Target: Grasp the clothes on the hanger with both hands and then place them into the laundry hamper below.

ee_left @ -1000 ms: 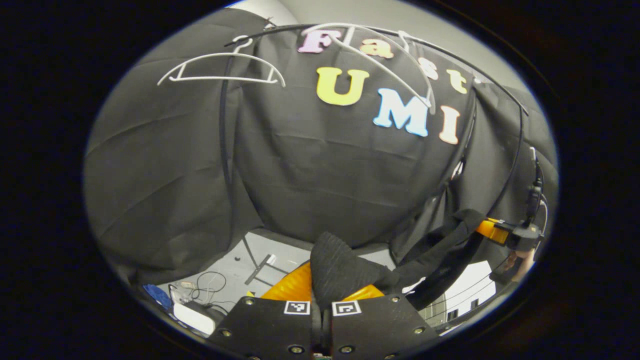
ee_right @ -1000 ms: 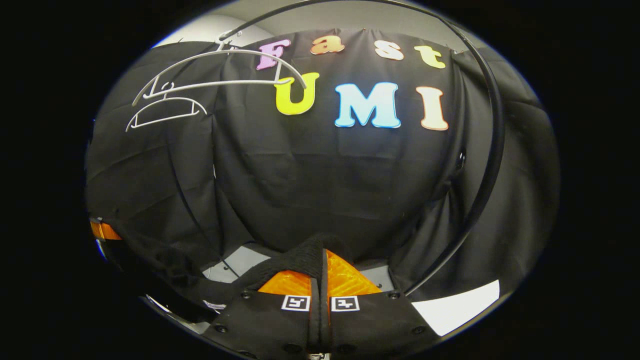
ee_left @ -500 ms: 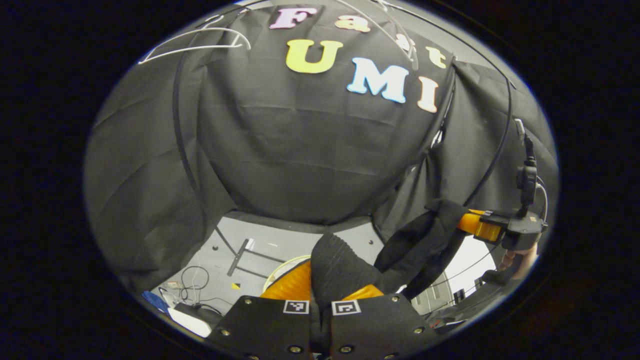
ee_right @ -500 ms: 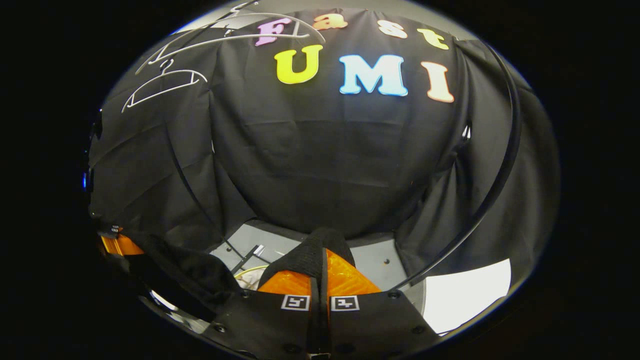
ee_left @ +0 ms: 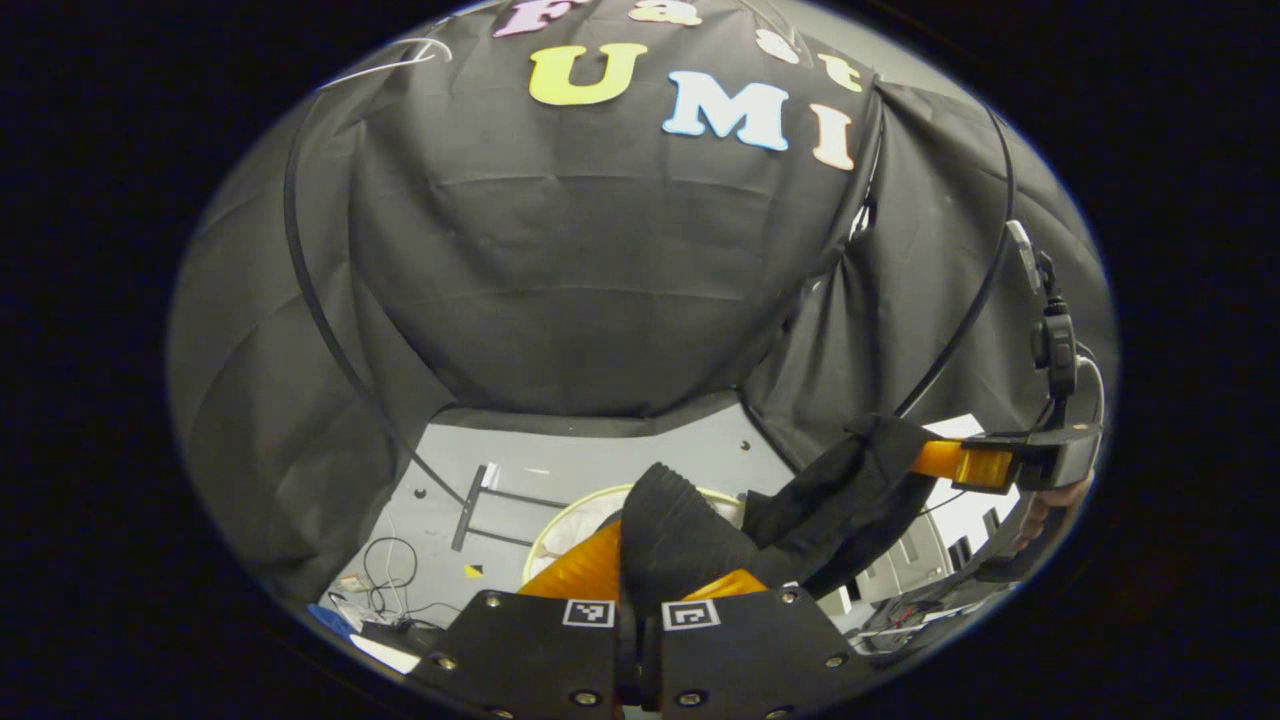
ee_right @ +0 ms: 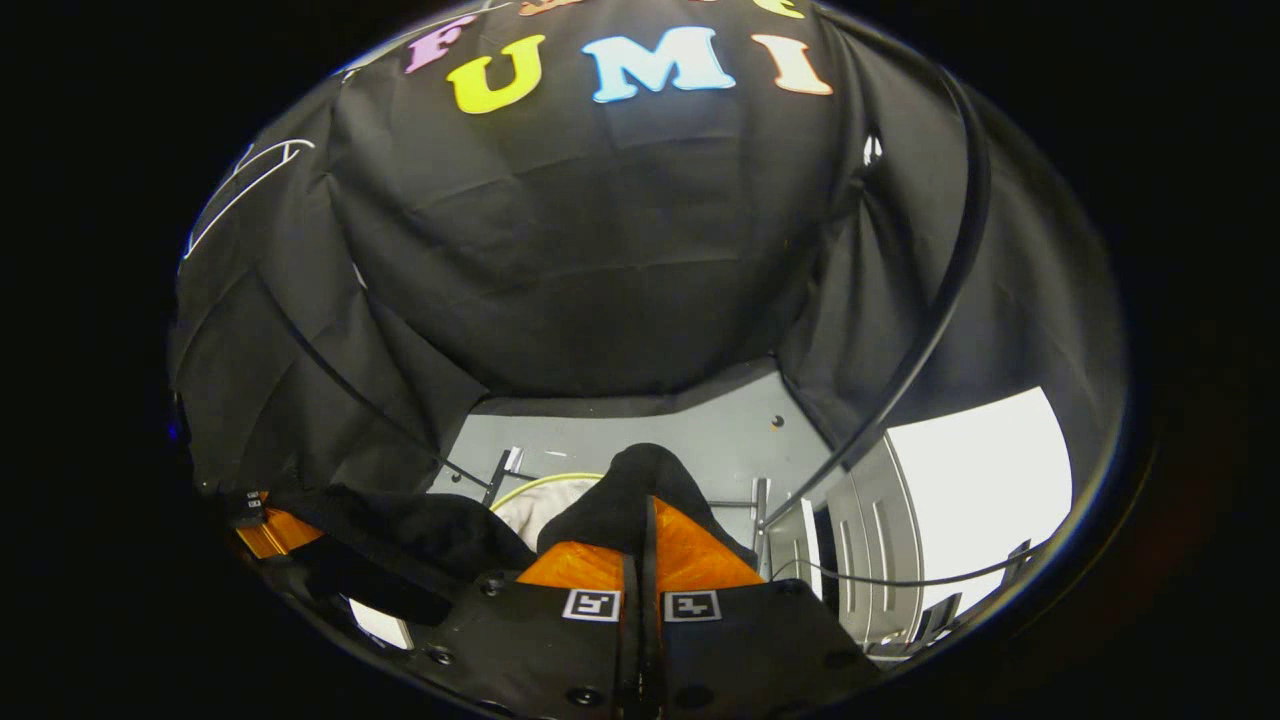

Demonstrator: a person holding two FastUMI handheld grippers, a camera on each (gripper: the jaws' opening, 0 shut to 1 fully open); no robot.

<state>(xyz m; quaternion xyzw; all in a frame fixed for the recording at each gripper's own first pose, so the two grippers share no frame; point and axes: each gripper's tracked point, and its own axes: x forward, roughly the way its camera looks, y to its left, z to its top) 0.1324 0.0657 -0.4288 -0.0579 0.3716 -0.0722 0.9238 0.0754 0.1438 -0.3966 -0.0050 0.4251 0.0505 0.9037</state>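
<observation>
A black knit garment [ee_left: 680,530] hangs between both grippers, off the hangers. My left gripper [ee_left: 648,562] is shut on one bunched end of it, low in the left gripper view. From there the cloth stretches right to the right gripper [ee_left: 955,462], held by a hand [ee_left: 1040,510]. In the right gripper view my right gripper [ee_right: 645,530] is shut on the garment [ee_right: 640,480], and the left gripper [ee_right: 268,530] shows at the far left. The laundry hamper's pale round rim [ee_left: 560,510] [ee_right: 530,485] lies on the floor just beyond the fingers. A bare white hanger [ee_left: 395,58] [ee_right: 240,185] hangs high up.
The rack's black curved pole [ee_left: 310,290] [ee_right: 950,270] arcs down both sides. Its metal foot [ee_left: 470,505] and loose cables [ee_left: 385,565] lie on the grey floor left of the hamper. A white cabinet [ee_right: 865,560] stands at the right.
Both grippers have come down with the garment still held. The hangers have slid up to the top edge, and the floor and hamper rim have come into sight below.
</observation>
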